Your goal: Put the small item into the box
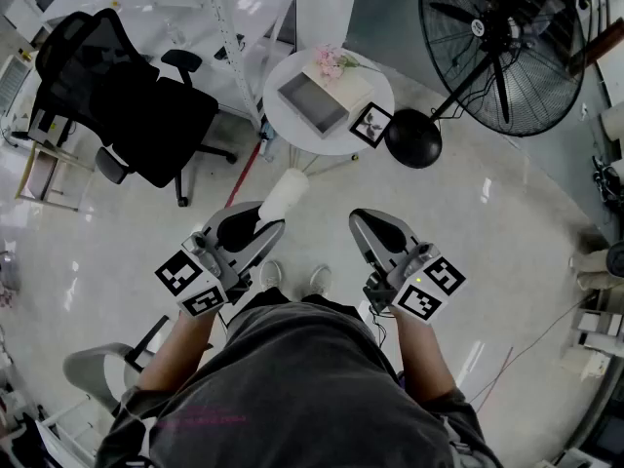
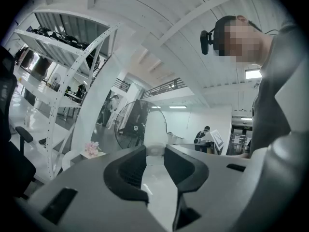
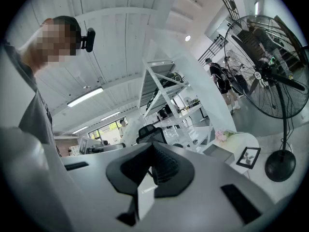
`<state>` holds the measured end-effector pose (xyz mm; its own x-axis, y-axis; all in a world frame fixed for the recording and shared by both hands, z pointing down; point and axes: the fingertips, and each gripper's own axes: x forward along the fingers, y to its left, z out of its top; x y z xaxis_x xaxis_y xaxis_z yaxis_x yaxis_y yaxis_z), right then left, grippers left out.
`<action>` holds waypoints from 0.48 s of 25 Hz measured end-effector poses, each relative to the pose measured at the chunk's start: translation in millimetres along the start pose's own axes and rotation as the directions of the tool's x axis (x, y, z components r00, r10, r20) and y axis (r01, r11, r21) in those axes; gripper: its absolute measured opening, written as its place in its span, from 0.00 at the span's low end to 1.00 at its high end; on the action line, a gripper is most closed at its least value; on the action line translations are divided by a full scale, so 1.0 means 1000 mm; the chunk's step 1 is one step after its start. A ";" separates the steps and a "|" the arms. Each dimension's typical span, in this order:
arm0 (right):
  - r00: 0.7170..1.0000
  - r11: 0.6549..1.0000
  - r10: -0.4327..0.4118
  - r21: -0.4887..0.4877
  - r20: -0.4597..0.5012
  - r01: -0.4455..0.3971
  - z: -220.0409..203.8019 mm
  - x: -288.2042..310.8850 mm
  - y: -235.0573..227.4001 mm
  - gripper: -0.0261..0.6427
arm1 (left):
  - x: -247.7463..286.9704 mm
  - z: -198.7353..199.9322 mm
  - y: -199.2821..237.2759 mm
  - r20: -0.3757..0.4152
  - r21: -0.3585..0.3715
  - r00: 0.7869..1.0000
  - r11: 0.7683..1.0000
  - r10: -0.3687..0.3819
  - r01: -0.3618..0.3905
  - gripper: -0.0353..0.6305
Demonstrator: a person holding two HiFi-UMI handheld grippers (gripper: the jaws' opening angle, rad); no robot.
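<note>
My left gripper [image 1: 265,224] is shut on a white, rounded oblong item [image 1: 285,195] that sticks out forward past its fingertips. In the left gripper view the item [image 2: 153,129] stands between the two dark pads. My right gripper [image 1: 363,220] is held beside it at about the same height, its jaws shut with nothing between them [image 3: 152,146]. The grey open box [image 1: 314,103] lies on a small round white table [image 1: 292,135] ahead of me, well beyond both grippers. I am standing, and both grippers are over the floor near my feet.
On the table, pink flowers [image 1: 331,62] lie on a white book and a framed picture [image 1: 370,125] sits at the edge. A large black standing fan [image 1: 507,47] is at the right, a black office chair [image 1: 127,105] at the left, white shelving behind.
</note>
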<state>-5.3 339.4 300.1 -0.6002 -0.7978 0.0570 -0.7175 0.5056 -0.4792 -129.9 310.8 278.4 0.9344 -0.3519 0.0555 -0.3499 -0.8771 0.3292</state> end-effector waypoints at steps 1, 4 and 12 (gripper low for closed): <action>1.000 1.000 0.000 -0.001 -0.001 0.000 0.000 -0.001 -0.002 0.07 | 0.002 0.000 -0.001 0.002 0.001 1.000 1.000 0.002 -0.002 0.24; 1.000 1.000 0.000 0.004 0.002 0.000 0.003 -0.005 -0.009 0.07 | 0.008 0.000 -0.004 0.004 0.002 1.000 1.000 0.009 -0.009 0.24; 1.000 1.000 0.002 0.027 0.005 -0.003 0.011 -0.025 -0.033 0.08 | 0.030 -0.004 -0.019 0.013 0.005 0.999 0.999 0.034 -0.034 0.24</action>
<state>37.6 339.4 305.4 -0.6004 -0.7981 0.0518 -0.7062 0.4987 -0.5025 -95.1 317.8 278.1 0.9211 -0.3856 0.0542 -0.3817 -0.8664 0.3220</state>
